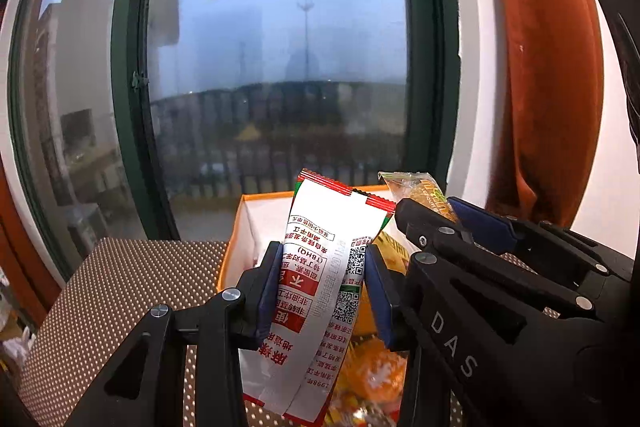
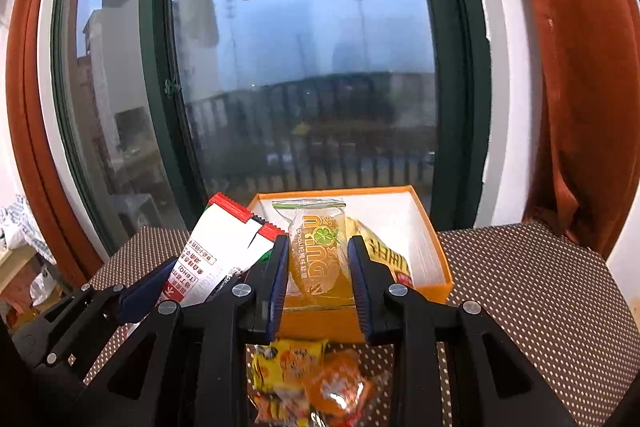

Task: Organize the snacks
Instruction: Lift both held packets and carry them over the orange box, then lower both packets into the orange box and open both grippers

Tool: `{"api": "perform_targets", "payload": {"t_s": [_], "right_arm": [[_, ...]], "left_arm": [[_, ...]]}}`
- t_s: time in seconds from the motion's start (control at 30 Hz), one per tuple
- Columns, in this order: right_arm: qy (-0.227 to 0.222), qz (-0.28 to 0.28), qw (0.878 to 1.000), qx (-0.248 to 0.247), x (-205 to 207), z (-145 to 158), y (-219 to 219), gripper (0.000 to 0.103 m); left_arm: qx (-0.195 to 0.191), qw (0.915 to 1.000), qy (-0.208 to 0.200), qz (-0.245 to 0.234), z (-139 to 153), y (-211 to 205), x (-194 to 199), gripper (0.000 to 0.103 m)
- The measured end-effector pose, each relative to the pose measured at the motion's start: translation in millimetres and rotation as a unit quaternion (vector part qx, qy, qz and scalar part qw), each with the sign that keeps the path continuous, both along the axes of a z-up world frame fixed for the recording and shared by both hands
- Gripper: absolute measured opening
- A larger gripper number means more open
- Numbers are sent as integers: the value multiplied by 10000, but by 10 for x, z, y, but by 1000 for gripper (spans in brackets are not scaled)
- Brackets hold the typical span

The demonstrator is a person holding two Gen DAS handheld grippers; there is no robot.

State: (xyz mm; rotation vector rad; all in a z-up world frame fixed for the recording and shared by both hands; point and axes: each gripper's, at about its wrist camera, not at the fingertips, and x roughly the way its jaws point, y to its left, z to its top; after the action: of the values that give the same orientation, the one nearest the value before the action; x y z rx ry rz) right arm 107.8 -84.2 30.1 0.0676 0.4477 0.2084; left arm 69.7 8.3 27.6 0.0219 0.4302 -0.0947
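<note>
A: Left wrist view first. What's in the left gripper (image 1: pixel 322 291)?

B: Clenched on a white foil snack sachet with red-green serrated edge (image 1: pixel 320 267). Long axis runs bottom to top of frame, tilted slightly right. Pads press its sides at lower centre.

A: And the target?

B: Orange-rimmed white-lined cardboard box (image 1: pixel 256 201), just behind the sachet, centre frame, on a brown dotted tablecloth (image 1: pixel 120 287). So the box lies straight ahead along the fingers; my guess is the next move is forward and down.

A: Writing?

B: Red Chinese print upside down, "(TBHO)", two QR codes, "1998" near the bottom. The right gripper (image 1: pixel 424 215) crosses in from the right, "DAS" on its body, holding a clear wrapped yellow jelly pack (image 1: pixel 416 189).

A: Right wrist view.

B: Right gripper (image 2: pixel 318 267) clamped on the jelly pack (image 2: pixel 320 251), centre frame, long axis upright. Label reads "mOnG"-like orange lettering with a green clover; smaller text is too blurry. Box (image 2: pixel 436 263) is directly behind it and already has a yellow packet (image 2: pixel 384 247) with black characters inside.

A: Which hand's nearer?

B: Cannot tell for sure; both sit just before the near wall. Left gripper (image 2: pixel 168 283) with the sachet (image 2: pixel 224 247) is lower left. Loose yellow and orange snack packs (image 2: pixel 312 383) lie below the jaws, bottom centre.
</note>
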Motion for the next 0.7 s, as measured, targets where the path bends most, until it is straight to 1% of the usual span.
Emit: {"api": "perform_targets", "payload": {"t_s": [0.17, 0.3, 0.5, 0.7], "right_arm": [[-35, 38, 10000, -11, 208, 74, 25, 33], [-27, 42, 9999, 132, 409, 93, 16, 33], [115, 87, 9997, 188, 716, 8, 34, 33], [278, 71, 9993, 256, 1089, -170, 30, 33]], "left_arm": [[60, 10000, -26, 60, 108, 44, 215, 40], [114, 9999, 15, 75, 152, 75, 400, 40], [92, 9996, 197, 179, 90, 144, 767, 41], [191, 9988, 333, 300, -71, 163, 1157, 41]]}}
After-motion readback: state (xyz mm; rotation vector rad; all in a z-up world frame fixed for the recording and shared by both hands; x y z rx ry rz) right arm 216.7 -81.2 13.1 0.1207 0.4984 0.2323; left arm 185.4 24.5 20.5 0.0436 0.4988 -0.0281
